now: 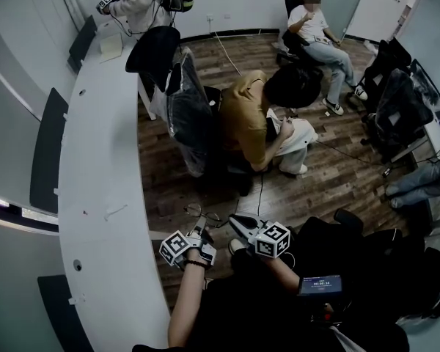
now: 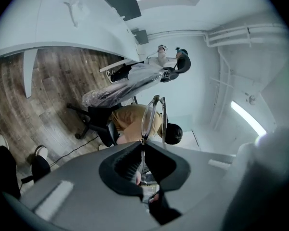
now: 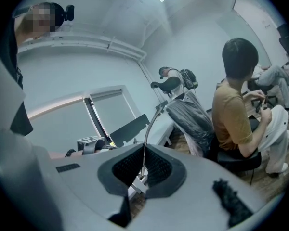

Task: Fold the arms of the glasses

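Beside the desk (image 1: 103,160), left gripper (image 2: 143,143) pinches the glasses (image 2: 148,117) steady; right gripper (image 3: 143,150) pinches an arm (image 3: 153,121) for folding.

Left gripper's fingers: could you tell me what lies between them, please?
The glasses, pinched by their frame in the left gripper; the left gripper view shows it.

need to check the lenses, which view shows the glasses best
The left gripper view: a lens rim of the glasses stands clear above the left tool. The right gripper view shows only one thin arm in the right tool. The head view shows them tiny.
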`<state>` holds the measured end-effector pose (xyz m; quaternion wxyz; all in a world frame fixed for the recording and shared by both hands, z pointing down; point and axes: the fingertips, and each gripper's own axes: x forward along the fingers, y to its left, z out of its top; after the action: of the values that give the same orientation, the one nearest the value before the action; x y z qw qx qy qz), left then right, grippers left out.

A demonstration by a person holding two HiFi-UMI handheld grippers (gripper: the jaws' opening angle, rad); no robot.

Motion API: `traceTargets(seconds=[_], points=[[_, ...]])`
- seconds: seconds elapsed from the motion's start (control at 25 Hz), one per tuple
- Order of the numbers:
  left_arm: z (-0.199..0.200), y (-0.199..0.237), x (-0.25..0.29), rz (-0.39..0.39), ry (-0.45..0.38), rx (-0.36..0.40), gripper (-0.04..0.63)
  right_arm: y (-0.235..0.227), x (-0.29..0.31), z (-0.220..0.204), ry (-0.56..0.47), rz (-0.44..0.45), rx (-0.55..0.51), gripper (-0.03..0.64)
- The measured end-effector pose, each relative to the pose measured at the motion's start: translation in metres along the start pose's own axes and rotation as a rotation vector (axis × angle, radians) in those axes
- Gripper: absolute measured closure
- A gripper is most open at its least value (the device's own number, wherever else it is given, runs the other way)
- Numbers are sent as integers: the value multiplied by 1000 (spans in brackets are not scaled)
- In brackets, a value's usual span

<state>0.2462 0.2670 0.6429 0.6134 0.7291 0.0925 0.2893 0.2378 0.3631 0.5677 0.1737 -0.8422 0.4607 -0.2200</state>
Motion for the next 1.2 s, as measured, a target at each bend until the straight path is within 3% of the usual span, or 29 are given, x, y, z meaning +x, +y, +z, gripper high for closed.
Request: traceTargets(seconds=[0.28, 0.44, 0.64, 0.96, 1.2], points=[[-9, -4, 2, 31, 98, 208, 568, 4, -8, -11, -15, 48, 19, 600], [-6, 0, -4, 68, 103, 268, 568, 9, -8, -18, 21, 90, 12, 599], [8, 3, -18, 128, 90, 401, 568, 17, -6, -36, 101, 144, 20, 540], [28, 9, -40, 265, 89, 671, 568, -8, -24, -27, 75, 81, 48, 537], [25, 0, -44, 344, 139, 933, 566, -16, -23, 0, 42, 36, 28, 537]])
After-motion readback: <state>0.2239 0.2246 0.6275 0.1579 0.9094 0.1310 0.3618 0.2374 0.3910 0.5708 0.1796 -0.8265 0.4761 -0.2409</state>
